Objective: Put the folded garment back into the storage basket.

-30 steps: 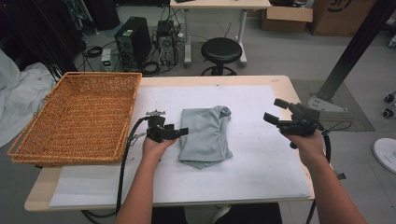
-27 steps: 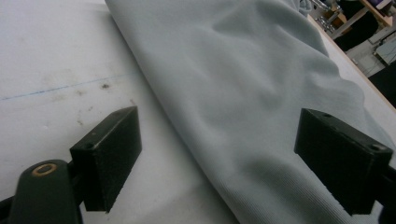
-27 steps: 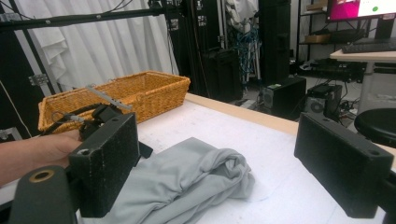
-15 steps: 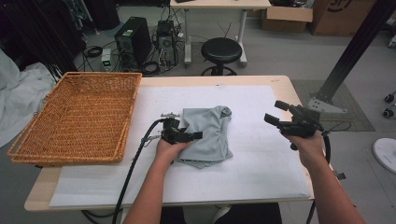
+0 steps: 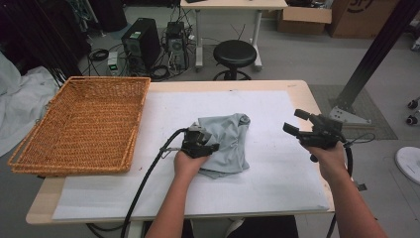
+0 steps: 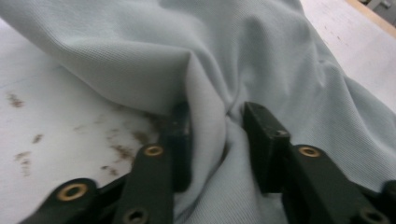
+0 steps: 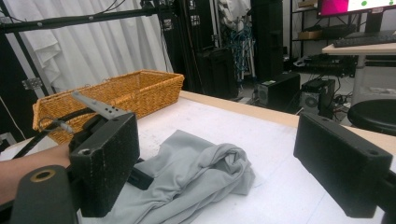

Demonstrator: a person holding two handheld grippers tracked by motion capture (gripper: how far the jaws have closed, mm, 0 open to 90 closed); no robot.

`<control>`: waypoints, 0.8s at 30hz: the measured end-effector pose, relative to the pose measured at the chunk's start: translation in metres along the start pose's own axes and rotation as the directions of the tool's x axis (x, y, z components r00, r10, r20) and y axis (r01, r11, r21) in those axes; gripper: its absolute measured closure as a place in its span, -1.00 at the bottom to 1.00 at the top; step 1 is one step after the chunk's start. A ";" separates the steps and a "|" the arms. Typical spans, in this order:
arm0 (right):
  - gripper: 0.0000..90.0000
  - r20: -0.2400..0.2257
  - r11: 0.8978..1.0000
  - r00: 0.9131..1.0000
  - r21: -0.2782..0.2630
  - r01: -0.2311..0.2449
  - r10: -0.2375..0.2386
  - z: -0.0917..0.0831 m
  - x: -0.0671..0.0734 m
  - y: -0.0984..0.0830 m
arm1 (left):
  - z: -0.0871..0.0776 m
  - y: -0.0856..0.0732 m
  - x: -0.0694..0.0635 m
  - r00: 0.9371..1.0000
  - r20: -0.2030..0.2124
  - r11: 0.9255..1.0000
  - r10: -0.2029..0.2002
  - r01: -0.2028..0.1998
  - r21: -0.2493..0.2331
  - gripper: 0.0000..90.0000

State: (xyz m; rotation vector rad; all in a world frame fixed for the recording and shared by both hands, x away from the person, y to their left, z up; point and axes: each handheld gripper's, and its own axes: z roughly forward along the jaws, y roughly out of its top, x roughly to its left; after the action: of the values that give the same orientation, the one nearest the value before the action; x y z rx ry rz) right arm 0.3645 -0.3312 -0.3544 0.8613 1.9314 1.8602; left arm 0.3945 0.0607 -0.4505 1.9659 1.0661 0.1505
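The basket [image 5: 84, 124] sits at the table's [image 5: 302, 94] left end, wicker, shallow, and nothing can be seen inside it from the high view; from the right gripper view its woven wall [image 7: 121, 91] stands beyond the cloth, contents hidden from that angle. The cloth [image 5: 228, 144], pale grey-blue and crumpled, lies near the middle of the white mat [image 5: 277, 183], well apart from the basket. The left gripper [image 5: 208, 148] is down on the cloth's left edge, and its own view shows it plainly: the jaws are partly apart with a raised fold of cloth [image 6: 205, 116] standing between them, the fabric touching both pads, though whether it is pinched firm cannot be told. The right gripper [image 5: 296, 123] hovers off to the right of the cloth, above the mat, jaws spread wide with nothing between them; its own view looks across the cloth [image 7: 196, 172] toward the basket between two well-separated black pads [image 7: 107, 163]. Writing: a cardboard box [image 5: 364, 15] on the floor at top right carries dark lettering, cut off and unreadable. A round stool [image 5: 235, 52] stands behind the table.
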 end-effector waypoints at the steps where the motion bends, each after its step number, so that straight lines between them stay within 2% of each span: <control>1: -0.70 0.000 1.000 1.000 -0.001 0.000 0.000 0.000 0.000 0.000 | 0.000 0.000 -0.002 1.000 -0.010 1.000 0.014 -0.014 0.000 0.50; 4: -0.70 0.002 1.000 1.000 -0.003 -0.003 0.003 0.001 -0.001 0.000 | -0.001 -0.002 -0.006 1.000 -0.017 1.000 0.009 -0.009 -0.002 0.58; 7: -0.70 -0.003 1.000 1.000 -0.004 -0.007 0.007 0.004 0.000 -0.001 | -0.003 -0.003 -0.006 1.000 0.012 1.000 0.008 -0.008 -0.006 0.63; 10: -0.70 -0.009 1.000 1.000 0.003 -0.006 0.006 0.007 0.002 -0.002 | -0.010 -0.003 0.001 0.996 0.079 0.998 -0.038 0.041 -0.039 0.65; 13: -0.70 -0.009 1.000 1.000 0.011 -0.007 0.007 0.008 0.001 -0.003 | -0.022 0.002 0.007 0.988 0.142 0.993 -0.062 0.075 -0.089 0.66; 14: -0.70 -0.009 1.000 1.000 0.009 -0.008 0.008 0.008 0.001 -0.003 | -0.025 0.003 0.007 0.986 0.151 0.991 -0.064 0.080 -0.103 0.66; 15: -0.70 -0.008 1.000 1.000 0.010 -0.007 0.007 0.008 0.001 -0.003 | -0.029 0.005 0.008 0.983 0.170 0.989 -0.068 0.089 -0.119 0.66; 18: -0.70 -0.009 1.000 1.000 0.010 -0.006 0.006 0.008 0.000 -0.002 | -0.042 0.011 0.011 0.966 0.248 0.976 -0.078 0.125 -0.181 0.66; 19: -0.70 -0.010 1.000 1.000 0.009 -0.006 0.006 0.008 0.000 -0.001 | -0.046 0.013 0.012 0.961 0.267 0.972 -0.079 0.134 -0.194 0.66; 20: -0.70 -0.011 1.000 1.000 0.007 -0.006 0.006 0.008 0.000 -0.001 | -0.049 0.015 0.013 0.958 0.274 0.969 -0.081 0.140 -0.202 0.66; 22: -0.70 -0.012 1.000 1.000 0.007 -0.004 0.004 0.008 0.000 0.000 | -0.056 0.018 0.014 0.947 0.310 0.960 -0.088 0.163 -0.227 0.66; 23: -0.70 -0.013 1.000 1.000 0.007 -0.004 0.005 0.009 0.000 0.000 | -0.060 0.019 0.015 0.944 0.318 0.956 -0.089 0.170 -0.238 0.66; 24: -0.70 -0.014 1.000 1.000 0.008 -0.004 0.004 0.009 0.000 0.001 | -0.063 0.021 0.016 0.937 0.338 0.950 -0.091 0.183 -0.253 0.66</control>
State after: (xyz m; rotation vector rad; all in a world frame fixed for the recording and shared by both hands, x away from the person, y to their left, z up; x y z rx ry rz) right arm 0.3704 -0.3245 -0.3548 0.8574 1.9475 1.8670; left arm 0.3877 0.1073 -0.4009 1.5870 0.9074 -0.0923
